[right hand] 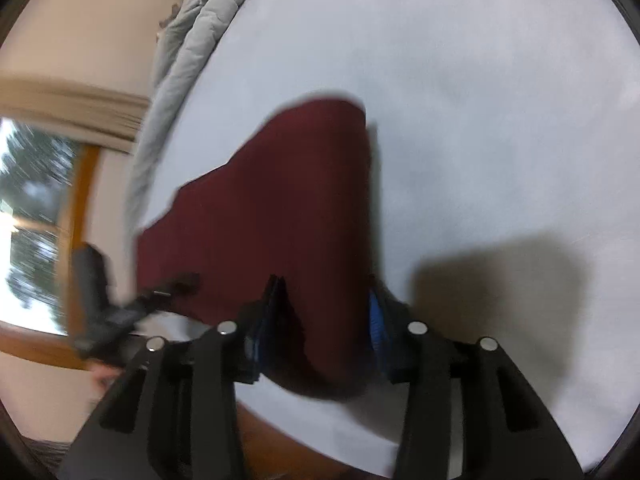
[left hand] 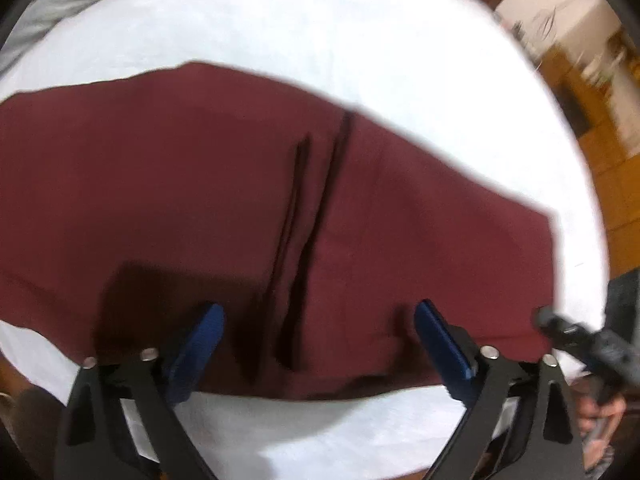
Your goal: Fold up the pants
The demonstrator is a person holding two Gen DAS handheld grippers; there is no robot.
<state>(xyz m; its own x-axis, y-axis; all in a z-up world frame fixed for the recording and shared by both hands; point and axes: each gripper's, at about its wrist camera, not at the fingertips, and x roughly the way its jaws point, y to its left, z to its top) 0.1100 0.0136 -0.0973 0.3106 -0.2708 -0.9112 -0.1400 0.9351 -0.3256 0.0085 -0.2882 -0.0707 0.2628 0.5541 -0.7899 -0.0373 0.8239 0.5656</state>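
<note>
Maroon pants (left hand: 240, 208) lie spread flat across a white bed sheet (left hand: 320, 32), with a grey quilt (right hand: 188, 52) bunched at the bed's far edge. The left gripper (left hand: 318, 340) hovers released over the near hem, blue fingers (left hand: 200, 340) wide apart beside a dark crease. The right gripper (right hand: 320, 320) also stands spread, its fingers straddling the near edge of the pants without clearly pinching it. Both views are motion-blurred. A likely risk: a grasp may catch only the top layer, so the fold drags crooked. No containers are visible.
</note>
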